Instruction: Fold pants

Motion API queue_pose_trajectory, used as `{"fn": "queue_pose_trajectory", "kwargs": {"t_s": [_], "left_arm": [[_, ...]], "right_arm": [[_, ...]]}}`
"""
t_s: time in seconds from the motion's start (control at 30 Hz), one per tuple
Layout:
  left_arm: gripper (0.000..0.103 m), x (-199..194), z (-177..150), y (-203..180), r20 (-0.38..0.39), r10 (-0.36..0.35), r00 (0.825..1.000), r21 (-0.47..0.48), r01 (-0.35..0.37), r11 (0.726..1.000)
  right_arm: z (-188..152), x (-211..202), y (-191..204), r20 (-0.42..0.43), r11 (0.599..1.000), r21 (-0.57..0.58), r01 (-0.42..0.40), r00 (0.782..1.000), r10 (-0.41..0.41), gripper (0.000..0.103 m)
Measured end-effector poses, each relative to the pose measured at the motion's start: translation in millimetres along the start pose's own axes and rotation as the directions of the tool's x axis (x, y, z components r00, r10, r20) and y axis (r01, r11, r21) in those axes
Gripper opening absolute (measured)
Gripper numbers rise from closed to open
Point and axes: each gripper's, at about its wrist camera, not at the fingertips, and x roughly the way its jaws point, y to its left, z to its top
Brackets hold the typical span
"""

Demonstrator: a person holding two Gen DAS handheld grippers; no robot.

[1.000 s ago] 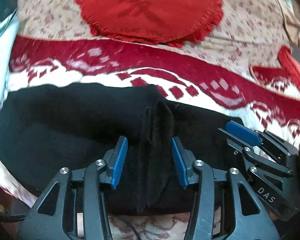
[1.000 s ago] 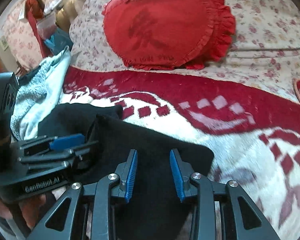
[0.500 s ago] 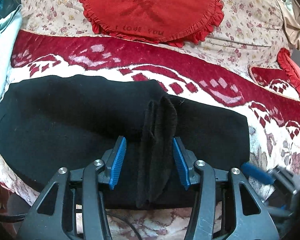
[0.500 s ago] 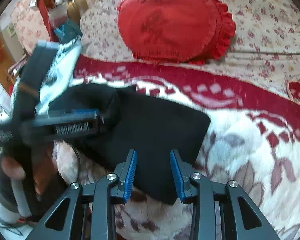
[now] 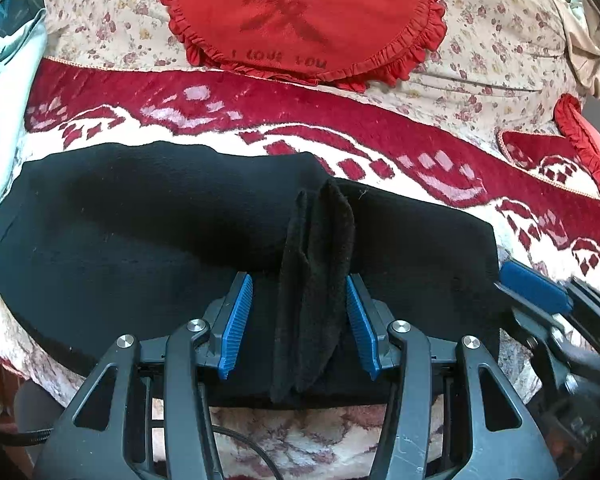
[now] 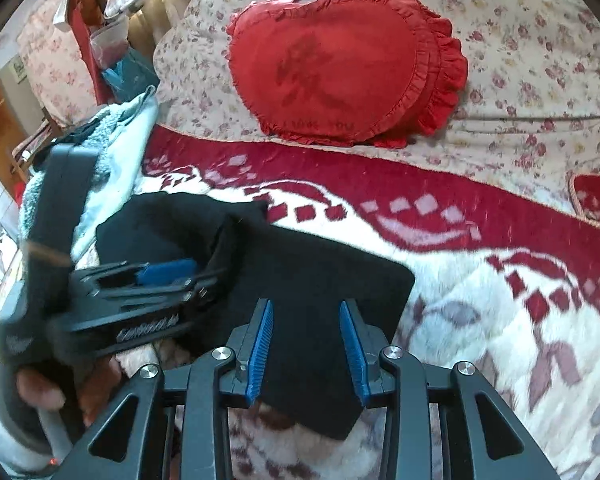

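The black pants [image 5: 140, 232] lie folded across a red and white patterned blanket on the bed; they also show in the right wrist view [image 6: 320, 280]. A raised pleat of black cloth [image 5: 316, 280] stands between the fingers of my left gripper [image 5: 298, 320], whose jaws are open on either side of it without pressing it. My right gripper [image 6: 306, 344] is open over the near right corner of the pants. The right gripper shows at the right edge of the left wrist view [image 5: 540, 292]. The left gripper shows at the left in the right wrist view [image 6: 148, 280].
A red heart-shaped cushion [image 5: 300, 16] lies on the floral sheet [image 5: 500, 40] behind the blanket; it also shows in the right wrist view [image 6: 340, 64]. A pale blue towel [image 6: 112, 148] lies at the left. Another red cushion [image 5: 588, 152] is at the far right.
My right gripper has drawn back from the cloth toward the near right corner of the pants. The left gripper stays around the pleat. The pants have settled flatter.
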Motion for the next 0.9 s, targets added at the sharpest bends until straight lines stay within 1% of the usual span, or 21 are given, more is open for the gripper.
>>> {"fn": "queue_pose_trajectory", "kwargs": {"t_s": [0.2, 0.3, 0.43, 0.53, 0.67, 0.77, 0.83, 0.9], "left_arm": [[0.047, 0, -2, -2, 0.007, 0.008, 1.000, 0.010, -0.008, 1.000], [0.047, -1, -3, 0, 0.002, 0.000, 1.000, 0.007, 0.000, 1.000], [0.047, -9, -5, 7, 0.000, -0.014, 1.000, -0.008, 0.014, 1.000], [0.047, -19, -7, 13, 0.021, 0.007, 1.000, -0.015, -0.007, 1.000], [0.047, -28, -10, 24, 0.037, 0.047, 0.998, -0.023, -0.046, 0.999], [0.047, -31, -12, 37, 0.035, 0.054, 0.998, -0.054, -0.052, 0.997], [0.047, -33, -13, 47, 0.030, 0.057, 0.998, -0.082, -0.054, 0.995], [0.047, -35, -15, 56, 0.027, 0.053, 0.998, -0.108, -0.050, 0.993]], "right_arm": [[1, 31, -9, -0.053, 0.999, 0.037, 0.002, 0.999, 0.000, 0.034], [4, 27, -9, -0.051, 0.998, 0.058, -0.005, 0.999, 0.008, 0.034], [14, 18, 0, -0.033, 0.999, 0.033, -0.006, 0.999, 0.007, 0.034], [21, 17, 9, -0.019, 1.000, 0.015, -0.027, 0.999, 0.028, 0.034], [21, 34, 15, -0.048, 0.999, 0.013, -0.032, 0.998, 0.033, 0.034], [20, 49, 21, -0.072, 1.000, -0.016, -0.011, 0.997, 0.010, 0.036], [22, 50, 24, -0.075, 0.999, -0.034, 0.000, 0.997, -0.003, 0.039], [27, 48, 29, -0.079, 0.999, -0.044, -0.010, 0.997, 0.007, 0.041]]}}
